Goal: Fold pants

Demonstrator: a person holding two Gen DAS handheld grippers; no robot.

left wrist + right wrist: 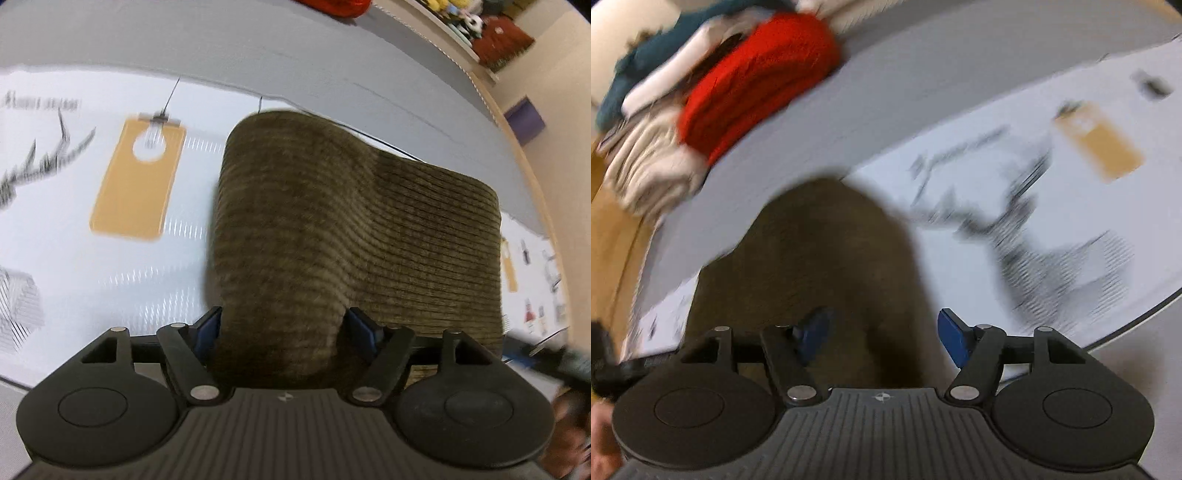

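Note:
The olive-brown corduroy pants lie folded on a white printed sheet. A thick fold of them bulges up between the blue pads of my left gripper, which is shut on it. In the right wrist view the pants are a blurred brown mass under my right gripper. Its blue pads stand wide apart around the cloth and do not pinch it. The pants' near edge is hidden behind both gripper bodies.
The sheet covers a grey table with a wooden rim. A pile of clothes with a red knit on top sits at the table's far side. Orange tag shapes are printed on the sheet.

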